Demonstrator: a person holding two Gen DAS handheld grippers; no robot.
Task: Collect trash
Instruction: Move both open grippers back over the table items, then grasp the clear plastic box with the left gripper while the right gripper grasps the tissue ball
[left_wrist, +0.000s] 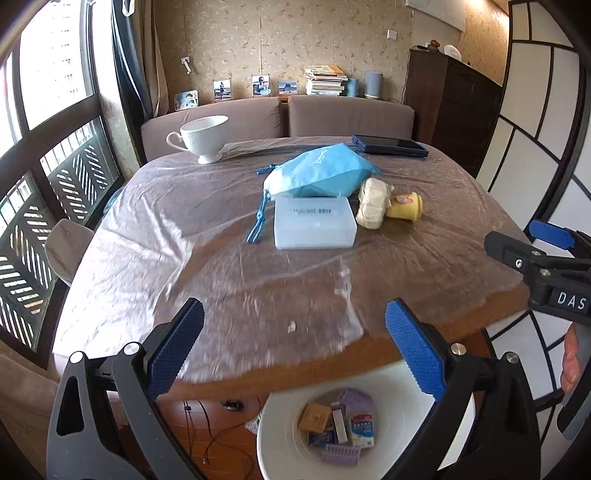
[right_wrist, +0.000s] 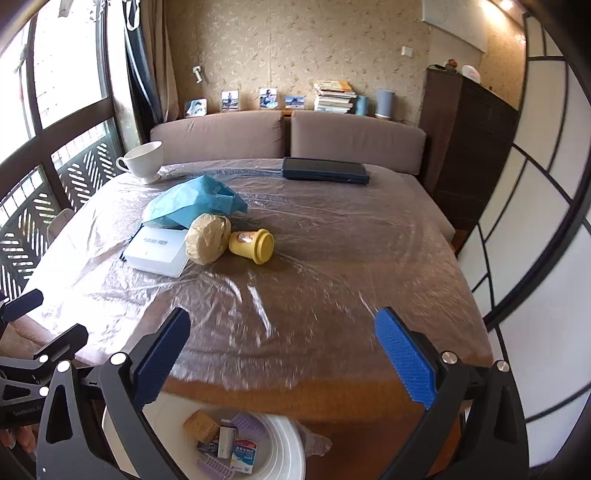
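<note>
- The left gripper stood wide open above the near edge of the table, with nothing between its fingers.
- The right gripper was also wide open and empty, over the same near edge.
- The white bin stood on the floor below the near edge; small boxes and purple strips lay inside.
- Near the middle of the table lay a blue bag, a white box, a wrapped beige bundle and a yellow cup on its side, close together.
- A white teacup stood at the far left corner, and a dark flat device at the far edge.
</note>
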